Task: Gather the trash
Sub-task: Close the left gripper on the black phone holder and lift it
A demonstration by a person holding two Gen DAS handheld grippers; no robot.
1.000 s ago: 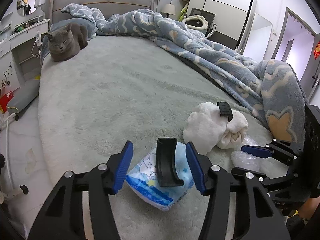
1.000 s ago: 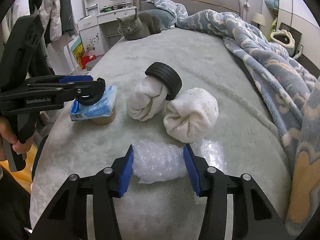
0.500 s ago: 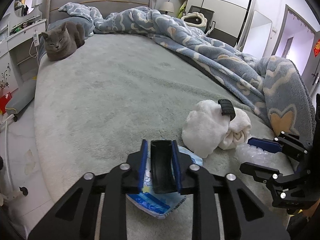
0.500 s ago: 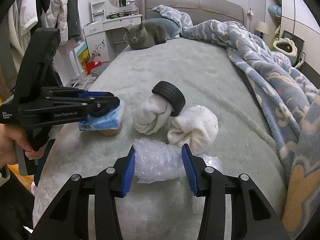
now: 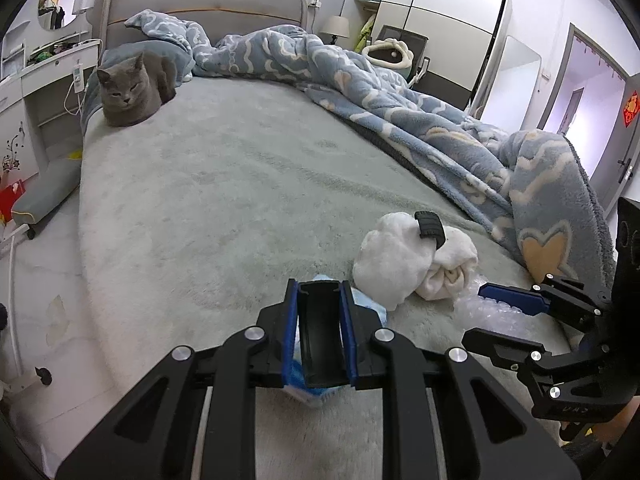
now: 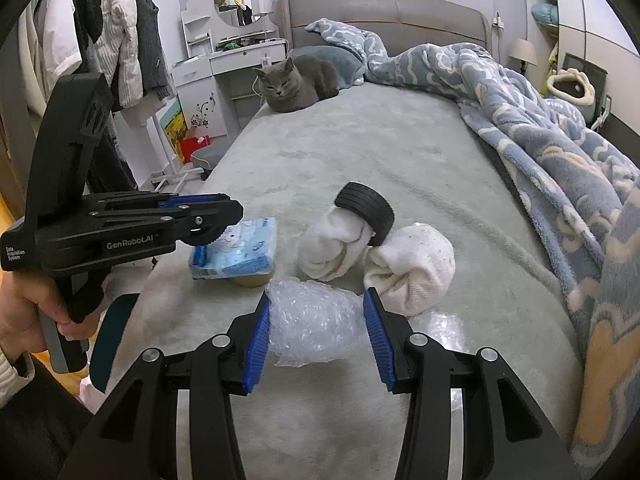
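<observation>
Left gripper (image 5: 319, 336) clamped tight on a black curved plastic piece (image 5: 320, 340), with a blue tissue pack (image 6: 236, 250) right underneath. Right gripper (image 6: 318, 336) squeezing a wad of bubble wrap (image 6: 314, 326) between its blue pads, lifted a bit off the grey bedspread (image 5: 224, 184). Just past the wrap: two rolled white socks (image 6: 408, 266), a little black toy tyre (image 6: 366, 210) perched on them. Way out ahead, grey cat (image 6: 294, 84) loafing by the headboard, blue blanket (image 6: 540, 120) bunched along the right.
</observation>
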